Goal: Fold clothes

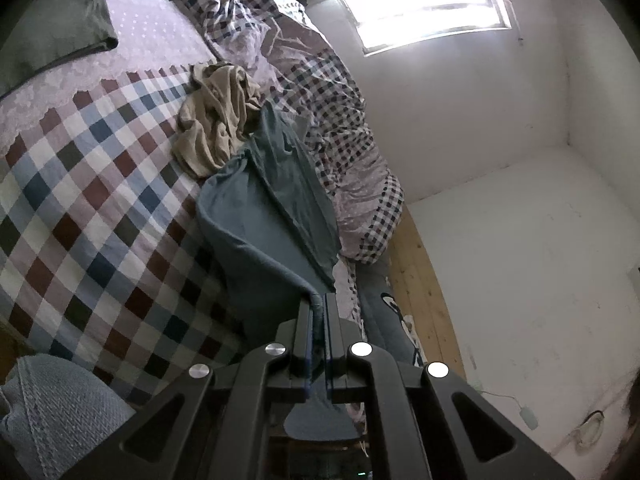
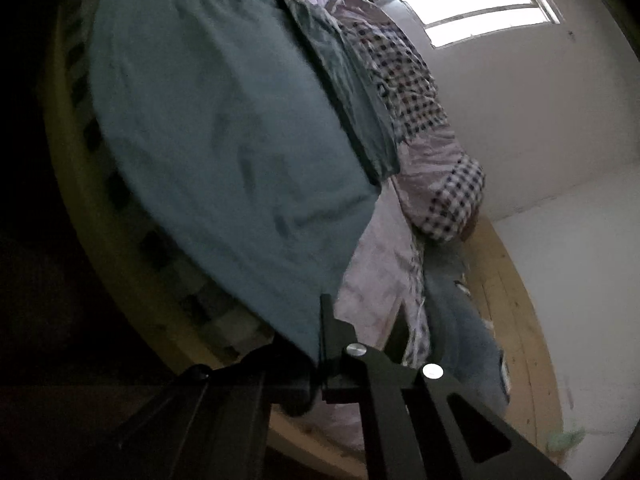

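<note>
**Teal garment pinched at two edges above the bed**

At the far left of the left wrist view, a dark green cloth (image 1: pixel 60 28) is laid flat near the top of the bed (image 1: pixel 80 184), and a grey knit (image 1: pixel 52 408) is seen at the lower corner. Between them a wide stretch of checked cover is left bare. Further right, a beige garment (image 1: pixel 218 120) is bunched, touching the far end of the teal garment (image 1: pixel 264 208). Beyond that, a rumpled quilt (image 1: pixel 332 92) is heaped along the bed's right side, against the wall (image 1: pixel 500 120). A wooden strip (image 1: pixel 416 280) is seen between bed and wall.

The teal garment is drawn from the cover up to the left gripper (image 1: pixel 319 300), whose fingers are closed on a rolled edge of it; cloth is also seen hanging below the jaws.

In the right wrist view, which is blurred, the teal garment (image 2: pixel 224 140) is spread wide across the left and centre, with the quilt (image 2: pixel 432 152) to its right. Its lower corner is brought down to the right gripper (image 2: pixel 322 308), whose fingers are closed on that edge; only one finger is clearly seen, the other being hidden by cloth.
</note>
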### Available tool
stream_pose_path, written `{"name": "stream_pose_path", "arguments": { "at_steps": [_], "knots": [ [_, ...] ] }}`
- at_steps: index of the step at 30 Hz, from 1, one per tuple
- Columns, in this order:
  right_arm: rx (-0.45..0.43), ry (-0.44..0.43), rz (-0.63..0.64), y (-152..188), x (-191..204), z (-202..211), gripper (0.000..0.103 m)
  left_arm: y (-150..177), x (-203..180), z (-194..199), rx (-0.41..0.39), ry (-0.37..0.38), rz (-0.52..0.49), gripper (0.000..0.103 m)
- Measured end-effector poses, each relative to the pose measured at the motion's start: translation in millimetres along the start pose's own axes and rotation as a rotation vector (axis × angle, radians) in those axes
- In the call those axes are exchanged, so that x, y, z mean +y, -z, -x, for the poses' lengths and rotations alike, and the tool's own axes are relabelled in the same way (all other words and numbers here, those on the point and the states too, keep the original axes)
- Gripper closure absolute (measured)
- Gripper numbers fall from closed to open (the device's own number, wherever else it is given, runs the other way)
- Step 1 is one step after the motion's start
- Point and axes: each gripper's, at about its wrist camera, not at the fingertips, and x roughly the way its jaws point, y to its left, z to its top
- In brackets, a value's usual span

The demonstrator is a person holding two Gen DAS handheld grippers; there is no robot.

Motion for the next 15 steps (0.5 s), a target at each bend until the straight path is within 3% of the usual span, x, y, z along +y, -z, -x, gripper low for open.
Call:
{"name": "stream_pose_path", "arguments": {
  "at_steps": [11, 15],
  "knots": [
    [-0.097, 0.064, 0.022, -53.6, -132.5, 80.2, 0.103, -20.0, -50.2, 22.4, -0.056, 0.094, -0.077, 0.101],
    [-0.103, 0.090, 0.043, -56.9, -151.9, 109.3, 0.103, -25.8, -80.7, 35.0, -0.064, 0.130, -0.137, 0.101]
  ]
}}
